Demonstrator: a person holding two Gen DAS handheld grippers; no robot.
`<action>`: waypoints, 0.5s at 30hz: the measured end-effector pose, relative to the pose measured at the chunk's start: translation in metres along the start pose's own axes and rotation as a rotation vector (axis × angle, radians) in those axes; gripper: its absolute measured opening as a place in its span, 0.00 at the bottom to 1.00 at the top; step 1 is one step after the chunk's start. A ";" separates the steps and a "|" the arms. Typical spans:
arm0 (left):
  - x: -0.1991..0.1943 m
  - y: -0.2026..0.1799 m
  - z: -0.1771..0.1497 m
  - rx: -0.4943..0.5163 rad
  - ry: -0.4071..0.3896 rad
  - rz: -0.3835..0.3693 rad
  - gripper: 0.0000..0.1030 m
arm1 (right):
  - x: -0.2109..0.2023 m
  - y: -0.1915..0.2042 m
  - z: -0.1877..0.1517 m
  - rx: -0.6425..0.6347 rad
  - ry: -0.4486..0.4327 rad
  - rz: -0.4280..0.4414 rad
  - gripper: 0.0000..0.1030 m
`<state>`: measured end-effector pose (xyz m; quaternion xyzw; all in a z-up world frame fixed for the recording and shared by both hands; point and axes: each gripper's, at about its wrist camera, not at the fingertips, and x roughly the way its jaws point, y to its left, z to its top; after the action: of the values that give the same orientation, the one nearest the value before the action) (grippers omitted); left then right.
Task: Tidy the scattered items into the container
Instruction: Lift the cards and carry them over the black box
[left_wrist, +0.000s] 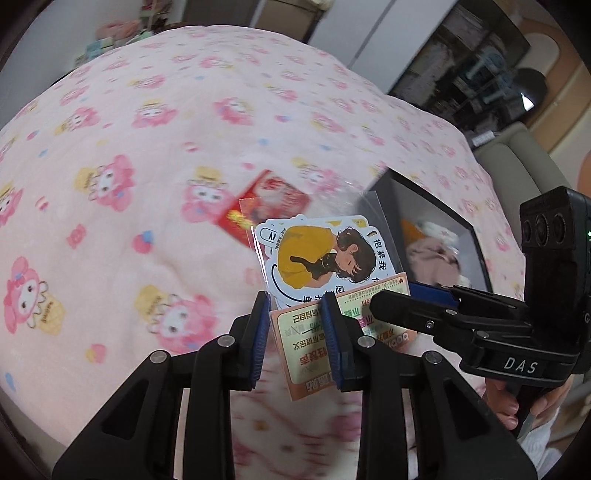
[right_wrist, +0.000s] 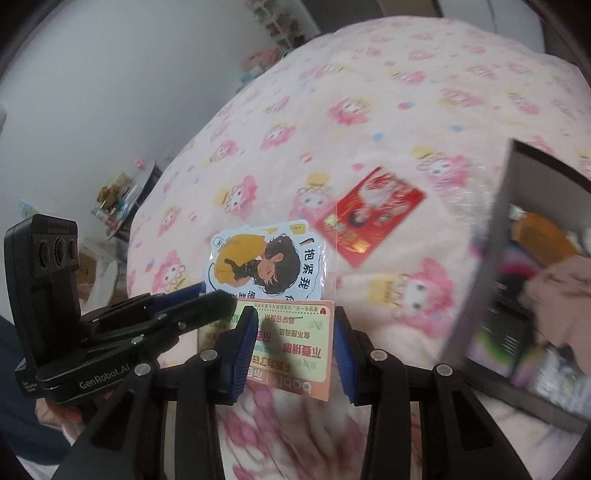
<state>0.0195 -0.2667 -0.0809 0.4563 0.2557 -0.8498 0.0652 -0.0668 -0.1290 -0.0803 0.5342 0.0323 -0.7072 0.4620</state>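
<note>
Sticker pack (left_wrist: 325, 266) pinched by both grippers, box rim (left_wrist: 436, 199) seemingly just beside.

Blanket (left_wrist: 155, 122): pink, printed with pink and yellow cartoon figures, spread over the whole surface.
Wall (right_wrist: 92, 92): plain, pale, behind the blanket's far edge.
Shelf (left_wrist: 476, 70): dark, open, crowded with small things too blurred to name.
Side table (right_wrist: 138, 192): low, beside the blanket, holding what may be small toys.
Bag (right_wrist: 101, 273): white, on the floor near the side table.
</note>
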 end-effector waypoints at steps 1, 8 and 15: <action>0.001 -0.012 0.000 0.012 0.002 -0.009 0.27 | -0.009 -0.005 -0.005 0.009 -0.017 -0.010 0.35; 0.022 -0.101 0.001 0.146 0.024 -0.087 0.27 | -0.087 -0.067 -0.038 0.122 -0.134 -0.060 0.36; 0.062 -0.190 0.013 0.259 0.039 -0.150 0.27 | -0.146 -0.132 -0.047 0.151 -0.188 -0.161 0.36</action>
<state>-0.0915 -0.1015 -0.0541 0.4569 0.1786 -0.8691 -0.0628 -0.1230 0.0626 -0.0451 0.4946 -0.0214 -0.7893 0.3631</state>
